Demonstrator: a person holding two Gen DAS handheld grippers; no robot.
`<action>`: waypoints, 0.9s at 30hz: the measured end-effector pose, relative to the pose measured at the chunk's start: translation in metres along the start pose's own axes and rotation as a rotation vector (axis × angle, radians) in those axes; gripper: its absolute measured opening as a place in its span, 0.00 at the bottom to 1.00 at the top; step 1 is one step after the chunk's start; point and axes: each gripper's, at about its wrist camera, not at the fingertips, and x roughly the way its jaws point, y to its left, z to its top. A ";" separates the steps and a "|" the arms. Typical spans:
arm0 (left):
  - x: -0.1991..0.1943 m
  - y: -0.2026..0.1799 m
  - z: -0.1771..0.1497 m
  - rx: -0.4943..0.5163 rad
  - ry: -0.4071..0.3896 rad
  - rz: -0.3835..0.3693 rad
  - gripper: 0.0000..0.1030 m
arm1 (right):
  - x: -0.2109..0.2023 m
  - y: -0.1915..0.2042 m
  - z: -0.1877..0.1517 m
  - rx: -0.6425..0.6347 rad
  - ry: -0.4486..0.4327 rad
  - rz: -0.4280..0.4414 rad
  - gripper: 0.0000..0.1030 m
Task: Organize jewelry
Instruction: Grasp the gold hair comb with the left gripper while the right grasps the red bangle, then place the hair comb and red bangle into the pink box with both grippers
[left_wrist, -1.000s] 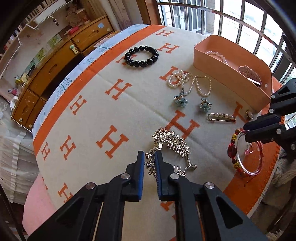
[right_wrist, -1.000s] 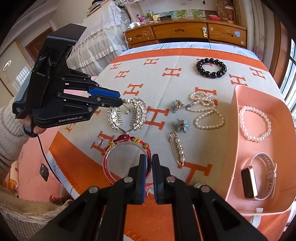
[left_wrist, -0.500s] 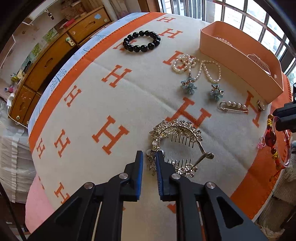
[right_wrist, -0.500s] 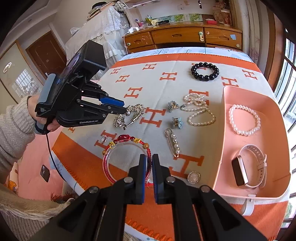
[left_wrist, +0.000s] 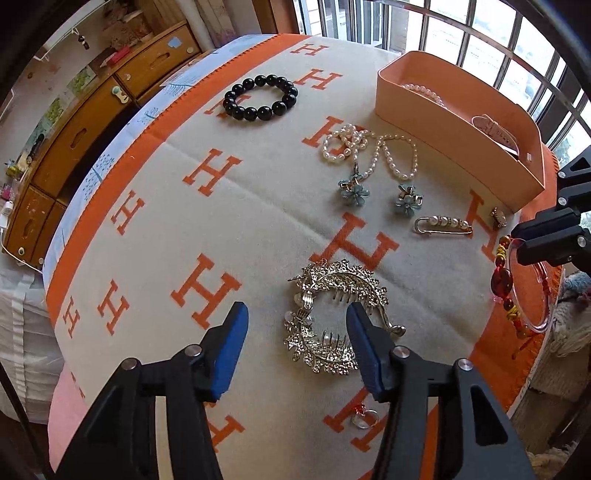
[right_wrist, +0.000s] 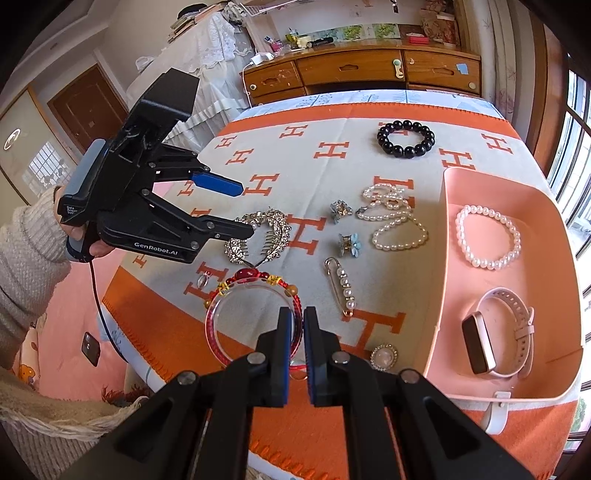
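Left gripper (left_wrist: 295, 325) jaws wide apart, hovering over the silver hair comb (left_wrist: 334, 317), which lies flat on the orange H-pattern blanket (left_wrist: 207, 229); blue pads sit either side of it, can't tell if the right pad touches it. Right gripper (right_wrist: 297, 325) jaws nearly together, clamped on the near rim of the red bangle (right_wrist: 251, 314), which lies at the blanket's near edge with a red-and-gold bead string along its far side. Right of the bangle: pearl safety pin (right_wrist: 341, 286), and near of that a round brooch (right_wrist: 384, 356). Two blue flower clips (right_wrist: 347, 243) sit mid-blanket, pearl necklace (right_wrist: 395, 218) just right of them, black bead bracelet (right_wrist: 405, 138) at the far side. Pink tray (right_wrist: 441, 258) on the right holds a pearl bracelet (right_wrist: 487, 236) at the far end and a pink-strap watch (right_wrist: 495, 334) at the near end. Small ring (left_wrist: 364, 419) lies on the blanket near the left gripper's right finger.
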 end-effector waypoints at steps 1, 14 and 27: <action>0.004 0.001 0.001 0.002 0.010 0.000 0.38 | 0.001 0.000 0.000 0.000 0.001 -0.001 0.06; -0.008 0.000 0.010 -0.114 -0.029 0.056 0.08 | -0.012 -0.014 0.003 0.050 -0.060 -0.003 0.06; -0.103 -0.057 0.088 -0.229 -0.266 0.048 0.08 | -0.099 -0.121 0.000 0.385 -0.326 -0.202 0.06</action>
